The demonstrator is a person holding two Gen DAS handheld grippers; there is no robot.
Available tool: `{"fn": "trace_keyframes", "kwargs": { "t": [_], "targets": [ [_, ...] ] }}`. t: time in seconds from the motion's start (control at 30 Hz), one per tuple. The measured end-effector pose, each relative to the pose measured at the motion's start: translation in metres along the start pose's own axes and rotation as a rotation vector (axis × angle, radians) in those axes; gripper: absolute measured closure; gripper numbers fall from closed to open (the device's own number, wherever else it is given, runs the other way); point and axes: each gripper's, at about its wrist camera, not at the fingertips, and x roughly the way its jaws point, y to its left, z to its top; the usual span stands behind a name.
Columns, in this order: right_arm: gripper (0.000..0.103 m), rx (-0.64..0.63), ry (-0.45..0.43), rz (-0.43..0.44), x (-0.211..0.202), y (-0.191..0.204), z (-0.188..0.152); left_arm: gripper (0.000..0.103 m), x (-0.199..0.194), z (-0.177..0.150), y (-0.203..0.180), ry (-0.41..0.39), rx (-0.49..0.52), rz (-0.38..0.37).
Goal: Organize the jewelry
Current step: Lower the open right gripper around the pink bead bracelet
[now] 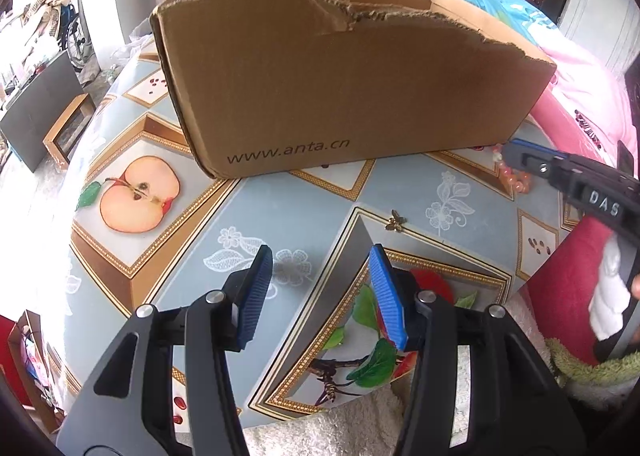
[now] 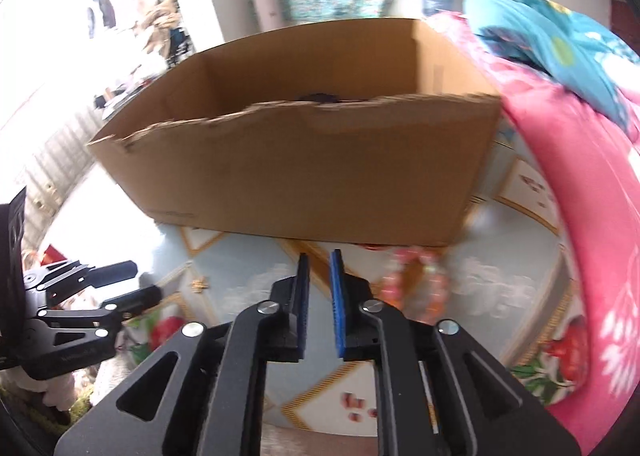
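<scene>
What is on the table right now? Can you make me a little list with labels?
box: open cardboard box, top edge torn
beads: pink bead bracelet on the tablecloth, in front of the box
charm: small gold butterfly lying on the tablecloth
left gripper: open, empty
right gripper: slightly open, nothing between its pads

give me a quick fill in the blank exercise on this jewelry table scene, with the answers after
1. The web address on the cardboard box ends in anta.____.
2. The pads of the left gripper are coloured ____.
3. The gold butterfly charm lies on the ____, outside the box.
4. The pink bead bracelet lies to the ____ of the right gripper in the right wrist view.

Answers: cn; blue; table; right
</scene>
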Motion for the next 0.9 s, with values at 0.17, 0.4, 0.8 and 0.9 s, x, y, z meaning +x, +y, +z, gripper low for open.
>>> {"fn": "trace_keyframes", "kwargs": {
  "t": [0.17,0.4,0.8,0.9],
  "targets": [
    [0.086,0.044,0.043,-0.051,0.012,-0.017,-0.004,0.051,0.004,0.004,-0.004,0.012,0.005,0.016],
    [0.086,0.025,0.084,0.045,0.023,-0.006,-0.008,0.048,0.009,0.008,-0.01,0.028,0.01,0.031],
    [0.081,0.053,0.046,-0.063,0.008,-0.011,0.003,0.042,0.012,0.013,-0.022,0.051,0.029,0.046],
    [0.081,0.085,0.087,-0.048,0.013,-0.018,0.0,0.041,0.014,0.011,-0.02,0.05,0.031,0.047]
  ]
}}
